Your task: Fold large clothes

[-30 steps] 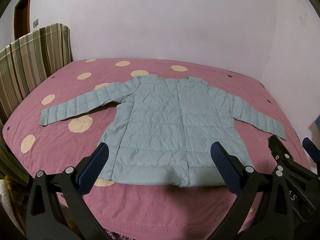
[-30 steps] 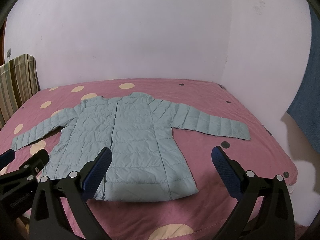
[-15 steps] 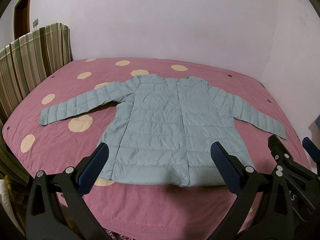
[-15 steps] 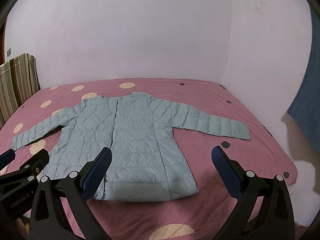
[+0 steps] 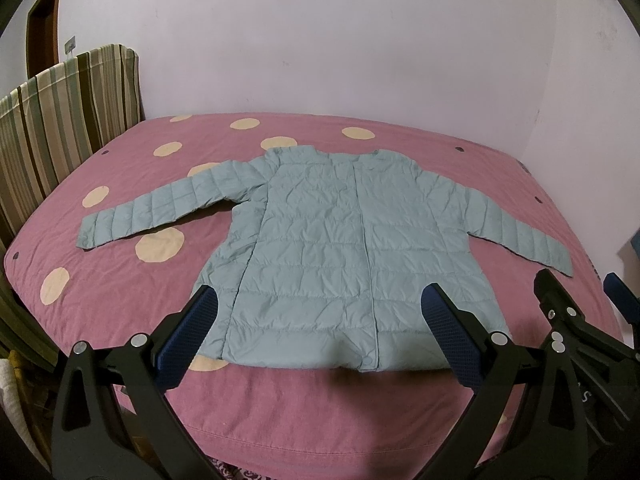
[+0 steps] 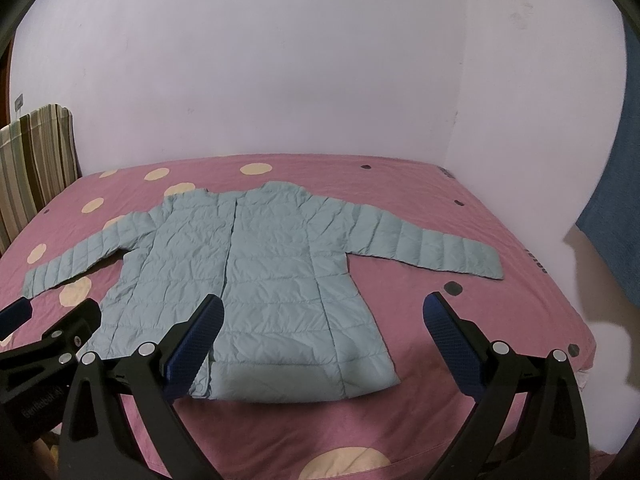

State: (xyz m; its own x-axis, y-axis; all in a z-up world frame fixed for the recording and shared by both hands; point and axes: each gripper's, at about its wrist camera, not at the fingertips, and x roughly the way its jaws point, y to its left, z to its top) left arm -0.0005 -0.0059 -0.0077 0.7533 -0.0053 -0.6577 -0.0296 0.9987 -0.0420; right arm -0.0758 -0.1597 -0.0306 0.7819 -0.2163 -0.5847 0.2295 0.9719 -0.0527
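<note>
A light blue quilted jacket (image 5: pixel 340 248) lies flat and spread out on the pink bed (image 5: pixel 120 292), collar toward the far wall, both sleeves stretched out to the sides. It also shows in the right wrist view (image 6: pixel 260 280). My left gripper (image 5: pixel 318 332) is open and empty, held above the jacket's hem at the bed's near edge. My right gripper (image 6: pixel 320 336) is open and empty, held above the hem's right corner. The right gripper shows in the left wrist view (image 5: pixel 576 320) at the right, and the left gripper shows in the right wrist view (image 6: pixel 44 324) at the left.
The bed has a pink cover with cream dots (image 6: pixel 440 300). A striped headboard (image 5: pixel 60 120) stands at the left. White walls (image 5: pixel 340 40) close the far side and right side. A blue cloth (image 6: pixel 616 220) hangs at the right.
</note>
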